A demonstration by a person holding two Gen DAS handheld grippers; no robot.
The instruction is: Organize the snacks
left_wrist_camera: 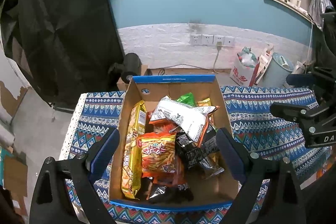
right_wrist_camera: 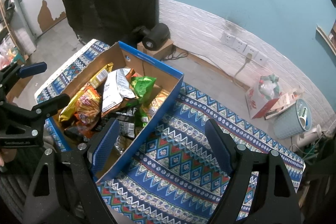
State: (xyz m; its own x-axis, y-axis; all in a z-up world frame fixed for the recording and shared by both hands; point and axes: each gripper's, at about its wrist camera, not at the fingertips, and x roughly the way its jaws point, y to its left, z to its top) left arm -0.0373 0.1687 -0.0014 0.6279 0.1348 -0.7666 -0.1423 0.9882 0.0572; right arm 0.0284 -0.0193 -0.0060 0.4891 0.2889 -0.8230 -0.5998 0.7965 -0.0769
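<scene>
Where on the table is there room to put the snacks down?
The patterned cloth to the right of the cardboard box, out to the table's far edge, lies bare. A narrower strip of cloth shows left of the box. Inside the box it is crowded with snack packets.

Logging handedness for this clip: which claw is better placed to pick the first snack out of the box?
Left. The left claw hangs open right over the blue-rimmed cardboard box, framing the orange snack packet. The right claw is open too, mostly over the patterned blue cloth beside the box.
</scene>
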